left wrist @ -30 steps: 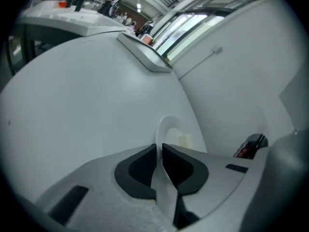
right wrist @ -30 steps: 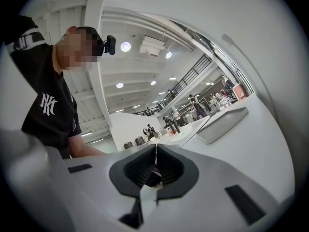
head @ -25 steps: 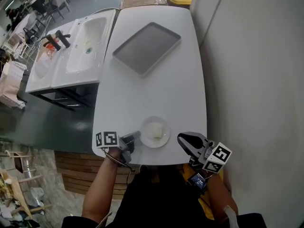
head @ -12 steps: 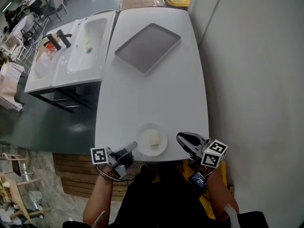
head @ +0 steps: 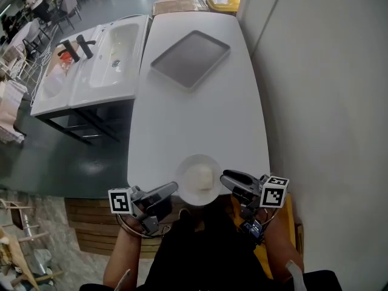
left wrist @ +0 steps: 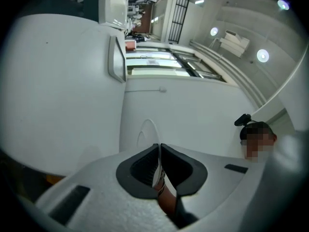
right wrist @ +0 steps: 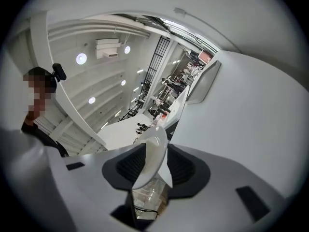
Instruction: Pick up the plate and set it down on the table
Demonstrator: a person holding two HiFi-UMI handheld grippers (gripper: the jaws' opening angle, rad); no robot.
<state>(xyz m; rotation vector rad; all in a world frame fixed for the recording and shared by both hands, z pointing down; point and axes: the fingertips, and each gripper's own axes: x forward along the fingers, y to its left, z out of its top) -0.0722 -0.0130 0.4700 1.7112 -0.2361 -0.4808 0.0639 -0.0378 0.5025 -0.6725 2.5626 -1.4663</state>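
Observation:
A small white plate (head: 199, 177) with a pale lump of food on it hangs over the near edge of the white table (head: 200, 120) and looks raised off it. My left gripper (head: 174, 188) is shut on the plate's left rim. In the left gripper view the thin rim (left wrist: 147, 129) is pinched between the pads (left wrist: 158, 153). My right gripper (head: 224, 177) is at the plate's right rim with its jaws opening. In the right gripper view the rim (right wrist: 153, 149) lies between the parted pads (right wrist: 157, 162), which do not press on it.
A grey tray (head: 190, 58) lies at the far end of the table. To the left stands a white double sink (head: 115, 47) with dark taps. A wall (head: 327, 102) runs close along the right, and a yellow bin (head: 223, 3) stands beyond the table.
The left gripper has drawn the plate towards the near edge, and the plate looks larger. The right gripper, earlier apart from the plate, has come up to its right rim.

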